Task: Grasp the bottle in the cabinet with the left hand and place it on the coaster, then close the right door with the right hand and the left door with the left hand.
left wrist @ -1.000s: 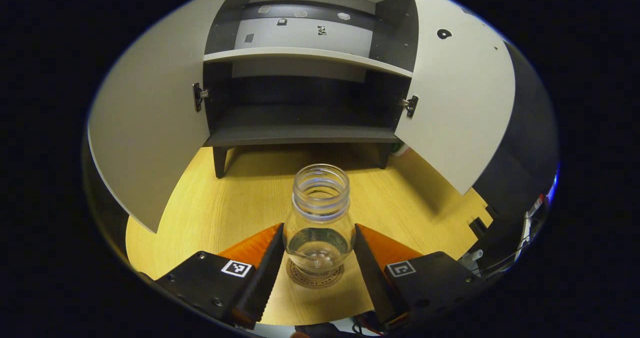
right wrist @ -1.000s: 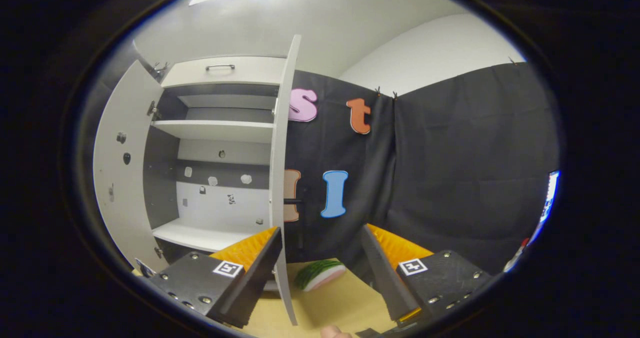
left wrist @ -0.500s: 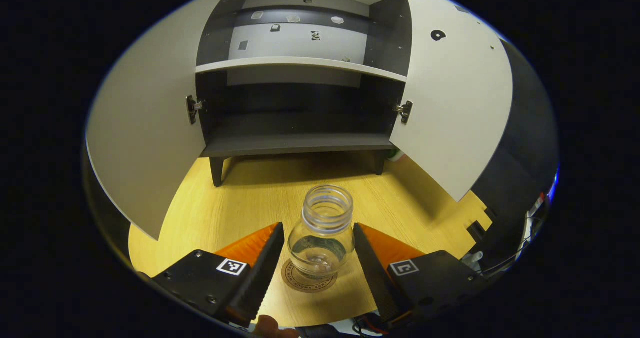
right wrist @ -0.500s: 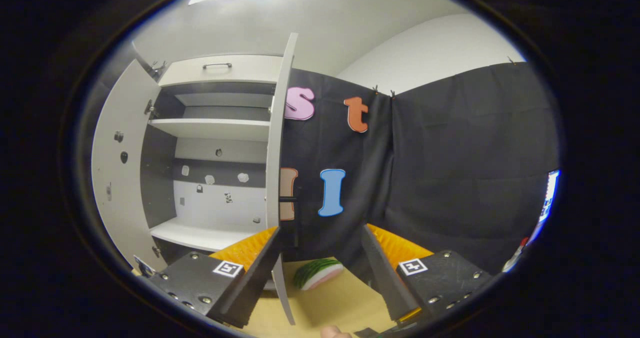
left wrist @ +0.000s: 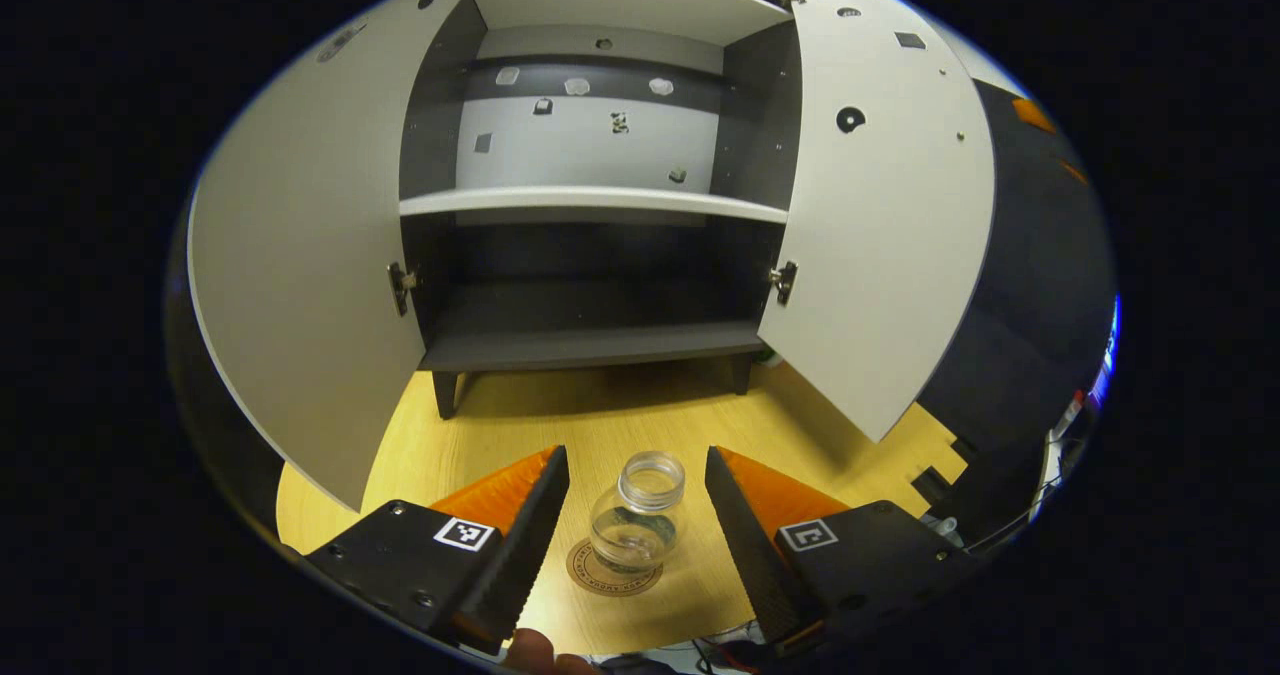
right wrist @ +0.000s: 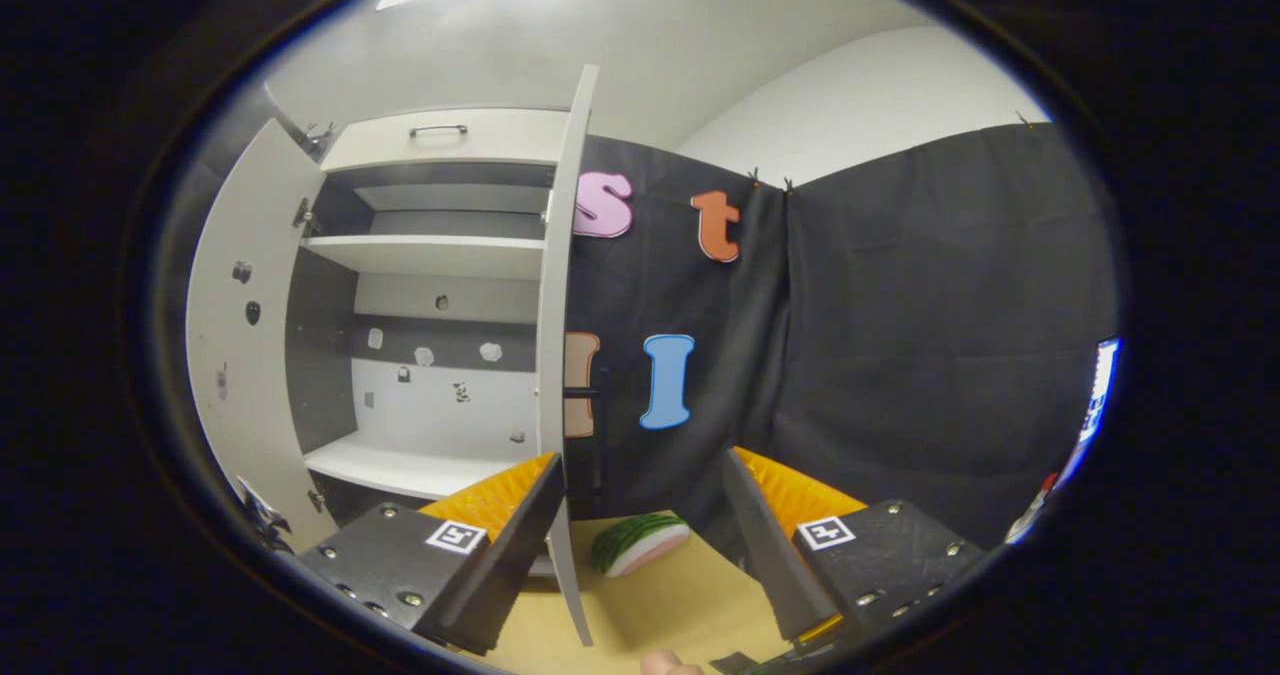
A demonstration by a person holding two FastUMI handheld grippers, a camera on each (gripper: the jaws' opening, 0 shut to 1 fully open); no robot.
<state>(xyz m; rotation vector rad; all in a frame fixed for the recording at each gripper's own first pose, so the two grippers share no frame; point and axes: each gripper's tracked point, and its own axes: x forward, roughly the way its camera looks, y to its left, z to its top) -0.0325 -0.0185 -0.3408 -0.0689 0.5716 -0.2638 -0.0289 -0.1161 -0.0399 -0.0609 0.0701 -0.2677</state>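
We see the cabinet (left wrist: pixel 600 205) standing on short legs on the wooden table (left wrist: pixel 500 435), both of its doors swung wide. In the left gripper view the left door (left wrist: pixel 300 285) spreads out on one side and the right door (left wrist: pixel 880 245) on the other, and between them the shelves (left wrist: pixel 590 200) lie bare apart from small marks on the back panel. The lower compartment is dark and we cannot make out anything in it.

In the right gripper view we look at the same cabinet (right wrist: pixel 430 305) from off to one side, so that the right door (right wrist: pixel 555 355) shows edge-on, running down to the table beside our right gripper (right wrist: pixel 640 545). Its two fingers stand apart with nothing between them; past them a slice of toy watermelon (right wrist: pixel 638 543) lies on the table (right wrist: pixel 680 605) near the foot of the door. A fingertip (right wrist: pixel 665 665) shows at the bottom edge.

Our left gripper (left wrist: pixel 635 535) is also spread wide, gripping nothing. The bottle (left wrist: pixel 638 525), clear glass and without a cap, stands upright on the round coaster (left wrist: pixel 612 573), in front of the cabinet and well apart from it. It sits in line with the gap between the fingers, a little beyond them, touching neither one.
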